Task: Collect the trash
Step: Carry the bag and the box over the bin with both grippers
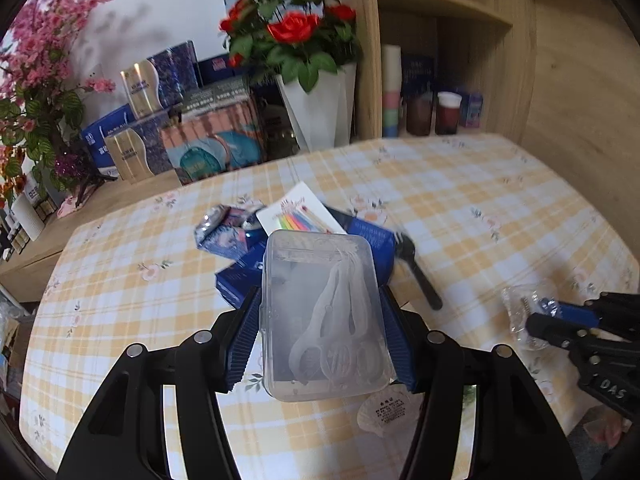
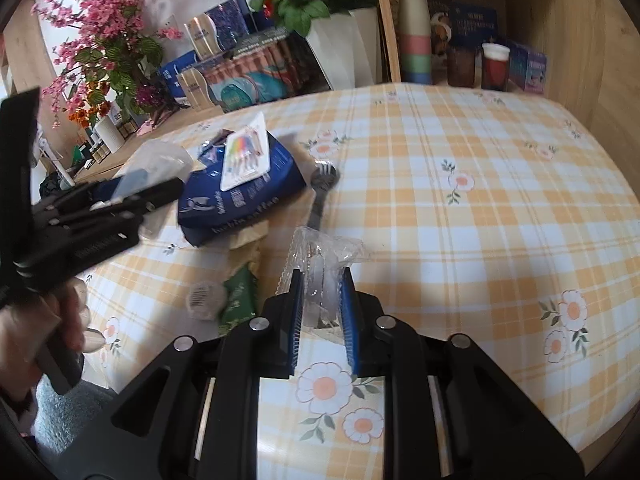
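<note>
Trash in both grippers. My left gripper (image 1: pixel 320 320) is clamped on a clear rectangular plastic box (image 1: pixel 322 312) w/ white moulded bits inside; its blue ribbed pads press the box's two long sides, centre of the left wrist view, box lifted above the table. No earlier pic, so I only say it grips.

My right gripper (image 2: pixel 320 304) is pinched nearly shut on a crumpled clear plastic wrapper (image 2: pixel 324 268), centre of the right wrist view; same wrapper shows at right edge of the left view, in that gripper's tips.

Rest of the pile sits on the yellow-and-white checked floral tablecloth (image 2: pixel 460 240): dark blue printed pouch (image 2: pixel 244 196) left of centre, white card w/ rainbow-coloured sticks (image 2: pixel 246 156) lying on top of it, black plastic fork (image 2: pixel 322 192) just beside the pouch's right side. Small green packet (image 2: pixel 240 296) and round white labelled lid (image 2: pixel 204 300) lie lower left, near my pads. My hand (image 2: pixel 44 332) holding the left gripper is at far left, blurred.
</note>
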`<action>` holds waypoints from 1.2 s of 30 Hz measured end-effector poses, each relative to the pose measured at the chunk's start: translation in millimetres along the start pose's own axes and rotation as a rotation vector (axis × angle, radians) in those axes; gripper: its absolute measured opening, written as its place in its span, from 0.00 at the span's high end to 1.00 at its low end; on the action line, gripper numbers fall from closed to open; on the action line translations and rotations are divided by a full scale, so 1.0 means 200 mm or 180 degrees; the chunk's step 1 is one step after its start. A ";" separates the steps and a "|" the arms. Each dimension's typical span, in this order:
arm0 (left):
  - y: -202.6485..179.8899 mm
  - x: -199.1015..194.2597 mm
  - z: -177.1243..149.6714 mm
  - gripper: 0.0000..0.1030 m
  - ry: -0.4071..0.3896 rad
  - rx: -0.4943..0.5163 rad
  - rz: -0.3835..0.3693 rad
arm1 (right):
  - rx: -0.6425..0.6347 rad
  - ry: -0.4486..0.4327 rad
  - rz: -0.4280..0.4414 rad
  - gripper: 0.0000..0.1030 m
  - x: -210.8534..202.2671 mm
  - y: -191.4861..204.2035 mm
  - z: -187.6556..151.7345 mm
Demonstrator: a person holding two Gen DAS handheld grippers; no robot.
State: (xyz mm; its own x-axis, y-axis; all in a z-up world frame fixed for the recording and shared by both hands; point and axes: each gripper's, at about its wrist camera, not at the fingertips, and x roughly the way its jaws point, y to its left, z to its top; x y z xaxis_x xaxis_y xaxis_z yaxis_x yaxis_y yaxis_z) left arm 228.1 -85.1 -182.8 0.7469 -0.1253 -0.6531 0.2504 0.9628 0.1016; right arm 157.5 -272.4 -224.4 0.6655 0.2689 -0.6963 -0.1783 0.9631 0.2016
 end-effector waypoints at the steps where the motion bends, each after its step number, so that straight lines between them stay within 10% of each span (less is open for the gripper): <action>1: 0.01 -0.05 0.01 0.45 -0.0054 -0.0028 -0.0022 | -0.0014 -0.0013 -0.0002 0.80 -0.02 0.01 0.00; 36: 0.32 -1.25 -0.48 0.45 -0.0591 -0.0674 -0.0118 | -0.0628 -0.0339 0.0227 0.80 -0.59 0.57 -0.32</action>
State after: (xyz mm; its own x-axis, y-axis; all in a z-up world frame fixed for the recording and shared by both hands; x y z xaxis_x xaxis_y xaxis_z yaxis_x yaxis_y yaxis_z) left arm -2.3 30.6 -84.6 0.8445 -0.1843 -0.5028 0.1601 0.9829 -0.0914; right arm 12.4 -194.6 -164.0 0.7170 0.3437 -0.6065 -0.3588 0.9279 0.1018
